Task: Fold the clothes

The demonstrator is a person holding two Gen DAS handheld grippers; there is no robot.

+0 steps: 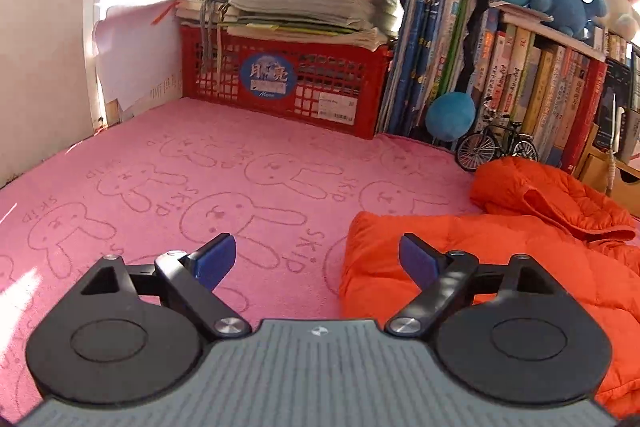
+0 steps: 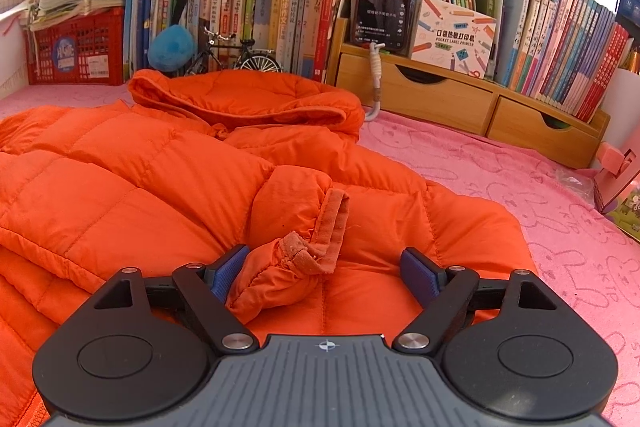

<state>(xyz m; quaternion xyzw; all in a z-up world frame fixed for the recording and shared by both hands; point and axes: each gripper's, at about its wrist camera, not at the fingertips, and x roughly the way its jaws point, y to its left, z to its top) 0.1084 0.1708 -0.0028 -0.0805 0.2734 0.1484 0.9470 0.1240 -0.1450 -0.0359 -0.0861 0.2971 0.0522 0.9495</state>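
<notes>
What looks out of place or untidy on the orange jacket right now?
The orange jacket lies rumpled on the pink blanket. One sleeve cuff is folded back over the body and looks frayed; it sits between the open fingers of the right gripper. The hood is bunched up.

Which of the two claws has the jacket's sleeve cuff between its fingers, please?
The right claw: the orange jacket's sleeve cuff lies between its open fingers. The left claw, also open, has only the pink towel between its fingers.
</notes>
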